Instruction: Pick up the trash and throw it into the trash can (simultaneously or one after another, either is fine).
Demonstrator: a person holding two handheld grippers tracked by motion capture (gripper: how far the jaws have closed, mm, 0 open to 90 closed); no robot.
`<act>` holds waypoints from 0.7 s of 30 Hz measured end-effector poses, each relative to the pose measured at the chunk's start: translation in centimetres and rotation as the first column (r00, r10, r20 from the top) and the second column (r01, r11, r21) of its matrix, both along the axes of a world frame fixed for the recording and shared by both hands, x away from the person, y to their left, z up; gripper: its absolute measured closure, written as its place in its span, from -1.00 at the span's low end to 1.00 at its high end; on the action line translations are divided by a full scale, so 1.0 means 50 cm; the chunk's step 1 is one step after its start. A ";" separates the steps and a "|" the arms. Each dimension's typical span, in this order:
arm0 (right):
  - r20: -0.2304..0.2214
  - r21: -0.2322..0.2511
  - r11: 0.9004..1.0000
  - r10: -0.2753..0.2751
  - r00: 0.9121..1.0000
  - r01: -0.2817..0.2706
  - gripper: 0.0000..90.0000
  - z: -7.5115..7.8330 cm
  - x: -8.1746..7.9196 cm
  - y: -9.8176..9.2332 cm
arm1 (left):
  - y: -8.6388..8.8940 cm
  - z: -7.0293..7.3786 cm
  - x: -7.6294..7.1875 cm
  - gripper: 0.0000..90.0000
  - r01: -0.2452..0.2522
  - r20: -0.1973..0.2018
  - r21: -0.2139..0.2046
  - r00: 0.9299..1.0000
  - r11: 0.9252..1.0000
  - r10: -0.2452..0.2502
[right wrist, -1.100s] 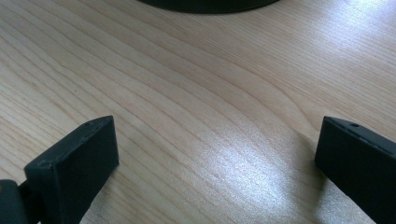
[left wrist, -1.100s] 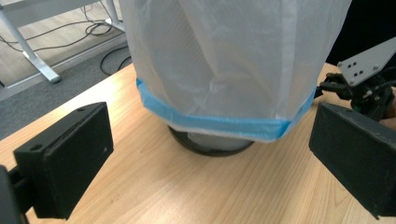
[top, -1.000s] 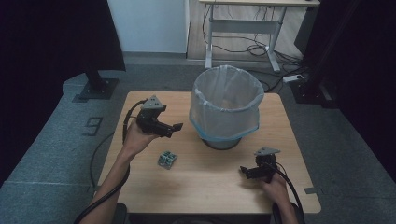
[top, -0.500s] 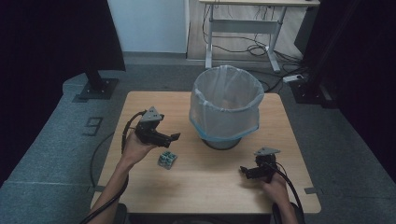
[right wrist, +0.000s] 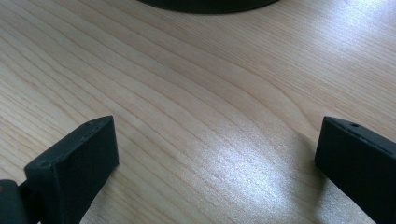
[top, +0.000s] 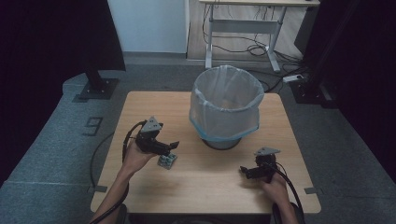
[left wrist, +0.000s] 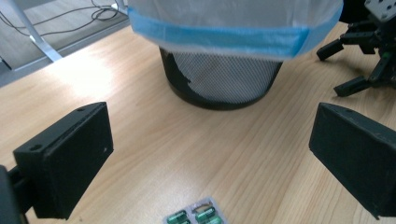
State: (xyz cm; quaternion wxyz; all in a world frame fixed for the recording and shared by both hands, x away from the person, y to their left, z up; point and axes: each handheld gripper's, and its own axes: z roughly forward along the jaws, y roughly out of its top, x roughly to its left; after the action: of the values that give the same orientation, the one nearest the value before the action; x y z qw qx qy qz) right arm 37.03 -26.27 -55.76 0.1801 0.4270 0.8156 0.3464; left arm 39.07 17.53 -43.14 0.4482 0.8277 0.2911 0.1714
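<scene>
Left gripper (top: 170, 147) lower, over wooden table (top: 210, 186).

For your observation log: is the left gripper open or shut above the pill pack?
Open. The left gripper has its two black jaws wide apart, bare table between them, and the pill pack lies unheld below.

From above our side, the high view faces forward and down over the whole table (top: 205, 186). Both gripper views sit low and close over the wood; the left faces the bin (left wrist: 224, 84), shared with the high view.
</scene>
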 end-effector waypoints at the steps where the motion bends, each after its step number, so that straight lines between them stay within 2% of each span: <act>1: 0.000 0.000 1.000 0.000 1.000 0.000 -1.00 0.000 0.000 0.000 | 0.002 -0.012 -0.002 -1.00 -0.005 -0.005 0.004 1.000 1.000 0.005; 5: 0.000 0.002 1.000 -0.001 1.000 0.001 -1.00 0.000 0.000 0.000 | 0.005 -0.027 -0.003 -1.00 -0.013 -0.013 0.005 1.000 1.000 0.014; 9: 0.000 0.001 1.000 -0.001 1.000 0.001 -1.00 0.000 0.000 0.000 | 0.008 -0.050 -0.007 -1.00 -0.021 -0.019 -0.012 1.000 1.000 0.021; 21: -0.001 0.002 1.000 -0.002 1.000 0.002 -1.00 0.000 0.000 0.000 | 0.008 -0.103 -0.015 -1.00 -0.045 -0.039 0.015 0.998 0.999 0.046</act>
State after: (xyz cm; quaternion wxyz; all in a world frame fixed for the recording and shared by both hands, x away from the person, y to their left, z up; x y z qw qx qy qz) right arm 37.02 -26.26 -55.76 0.1795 0.4282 0.8150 0.3466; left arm 38.30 17.91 -48.31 0.4323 0.8273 0.3174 0.1671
